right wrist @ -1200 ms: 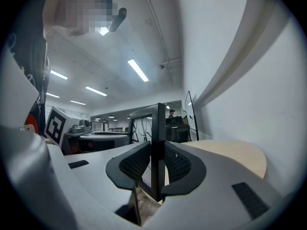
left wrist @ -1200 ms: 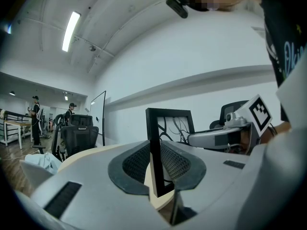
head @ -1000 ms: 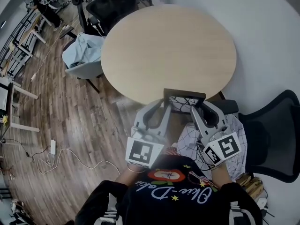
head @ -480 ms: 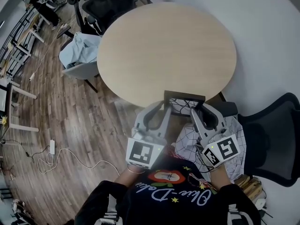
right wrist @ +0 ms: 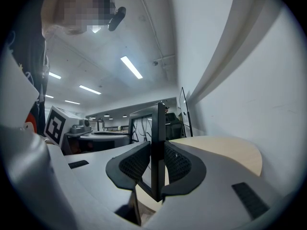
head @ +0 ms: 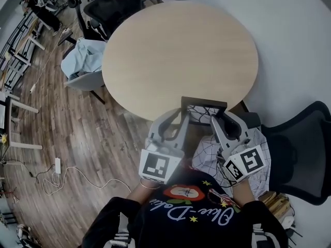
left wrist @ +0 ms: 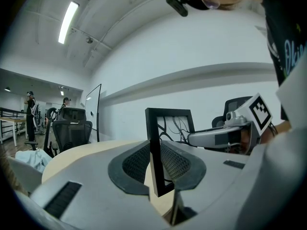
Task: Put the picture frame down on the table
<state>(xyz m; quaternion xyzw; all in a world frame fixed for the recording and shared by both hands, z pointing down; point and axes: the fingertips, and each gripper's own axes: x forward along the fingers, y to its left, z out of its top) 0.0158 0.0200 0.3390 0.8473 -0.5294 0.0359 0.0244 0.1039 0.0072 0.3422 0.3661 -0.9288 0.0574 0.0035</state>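
A black picture frame (head: 203, 109) with a branch drawing hangs upright in the air just off the near edge of the round wooden table (head: 181, 56). My left gripper (head: 183, 119) is shut on the frame's left side bar (left wrist: 154, 152). The right gripper (head: 213, 120) is shut on its right side bar (right wrist: 158, 147). In the left gripper view the other gripper (left wrist: 225, 135) shows behind the frame. The frame's lower edge is hidden between the grippers in the head view.
A black mesh chair (head: 305, 149) stands close at the right. Another black chair (head: 111, 4) sits at the table's far left, and a grey chair with a light blue cloth (head: 83, 56) beside it. Cables (head: 62, 172) lie on the wood floor.
The frame and both grippers keep their grip and place in the view. The table has slid slightly left and farther under the frame's top edge as the head moved.
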